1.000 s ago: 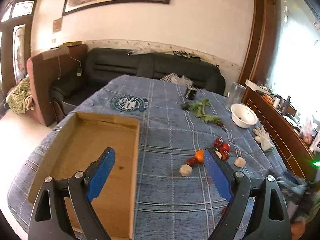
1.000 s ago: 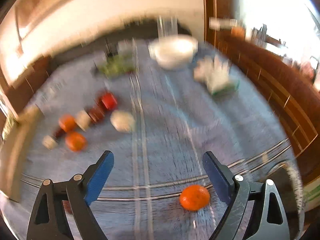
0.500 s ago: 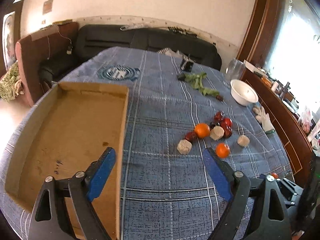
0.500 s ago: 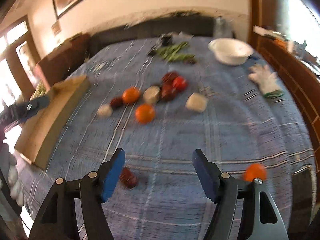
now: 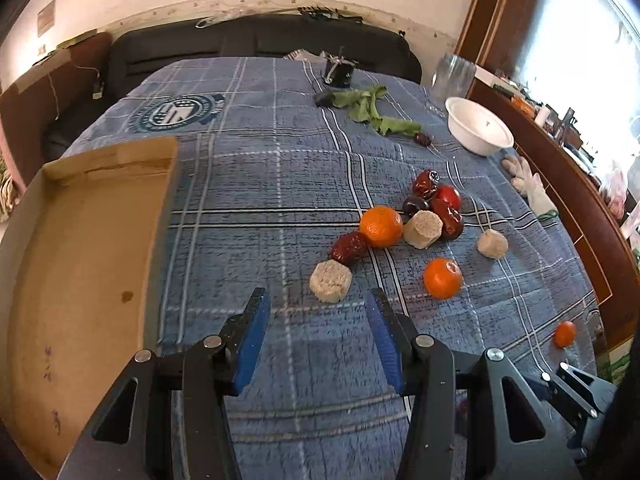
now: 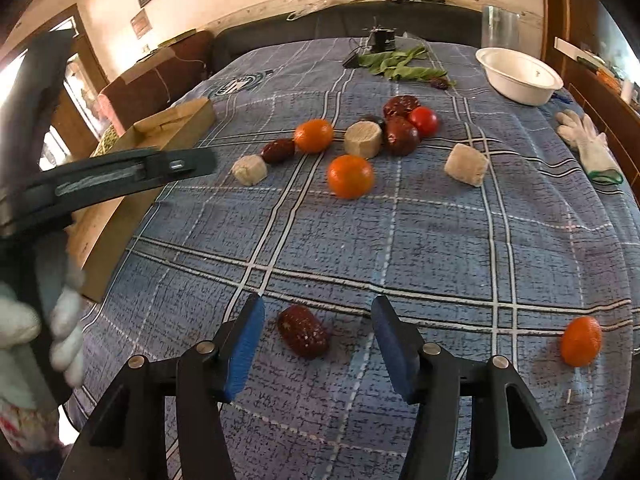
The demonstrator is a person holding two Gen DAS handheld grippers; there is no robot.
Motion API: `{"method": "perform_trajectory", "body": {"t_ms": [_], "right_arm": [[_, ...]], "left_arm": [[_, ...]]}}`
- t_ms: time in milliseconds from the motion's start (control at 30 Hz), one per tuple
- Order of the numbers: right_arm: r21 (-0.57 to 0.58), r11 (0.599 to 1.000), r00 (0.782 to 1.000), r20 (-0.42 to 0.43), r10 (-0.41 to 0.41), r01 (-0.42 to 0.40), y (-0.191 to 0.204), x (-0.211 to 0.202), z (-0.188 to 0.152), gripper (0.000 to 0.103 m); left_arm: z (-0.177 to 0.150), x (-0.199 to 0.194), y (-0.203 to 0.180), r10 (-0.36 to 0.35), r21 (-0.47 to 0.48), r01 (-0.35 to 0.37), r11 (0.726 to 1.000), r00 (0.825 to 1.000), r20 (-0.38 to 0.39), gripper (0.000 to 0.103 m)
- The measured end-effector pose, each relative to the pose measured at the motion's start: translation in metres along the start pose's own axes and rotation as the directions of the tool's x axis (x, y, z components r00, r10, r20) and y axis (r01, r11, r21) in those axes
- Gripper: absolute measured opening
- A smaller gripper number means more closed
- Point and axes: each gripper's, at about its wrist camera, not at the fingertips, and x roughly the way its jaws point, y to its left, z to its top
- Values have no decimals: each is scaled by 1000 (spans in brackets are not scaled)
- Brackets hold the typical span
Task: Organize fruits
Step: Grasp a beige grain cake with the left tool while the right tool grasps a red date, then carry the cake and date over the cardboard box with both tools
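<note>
Blue plaid cloth (image 5: 280,184) covers the whole table, with a dark sofa (image 5: 256,52) behind its far edge. Left of the left gripper's jaws lies the biggest item, an open cardboard box (image 5: 80,264), its near wall running up beside the left finger. Far ahead and to the right of both pairs of jaws stands a white bowl (image 6: 520,76), with leafy greens (image 6: 396,64) just left of it and a white glove (image 6: 588,144) off to the right.

Straight ahead of the right gripper's jaws, well apart from them, sits the main cluster of fruit: an orange (image 6: 351,176) nearest, a second orange (image 6: 314,135) behind it touching a dried date (image 6: 279,150), a red tomato (image 6: 424,120), and pale round cakes (image 6: 363,139) among them (what they are made of I cannot tell). A third orange (image 6: 581,341) lies alone to the right of the right finger, near the table edge.

Both grippers stand with jaws parted and holding nothing. The left gripper (image 5: 316,336) hovers just short of a pale cake (image 5: 331,281), which lies ahead of the gap. The right gripper (image 6: 318,340) has a lone dark-red date (image 6: 303,337) lying on the cloth between its blue pads (image 6: 244,354), closer to the left one, touching neither.
</note>
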Motion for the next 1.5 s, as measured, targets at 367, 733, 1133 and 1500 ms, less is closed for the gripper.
{"method": "perform_trajectory", "body": {"t_ms": [367,733,1133,1500], "right_arm": [[-61,998,1000,-19,-21,20,12,5,-4,45],[-88,995,999,21,-33,35,20,-15,-8,28],[-162,962,971,58,231,-219,99,-34,42,28],[-322,894,950,-76,303,-311,221,44,62,28]], "left_arm": [[3,37,-4,24,46,-21,999,999,-45,48],[-4,-10,4,-36,11,36,999,999,28,26],[-33,-98,129,176,-204,-156,967,980,88,26],[-69,-98,223,288,-349,-277,895,957,-24,26]]}}
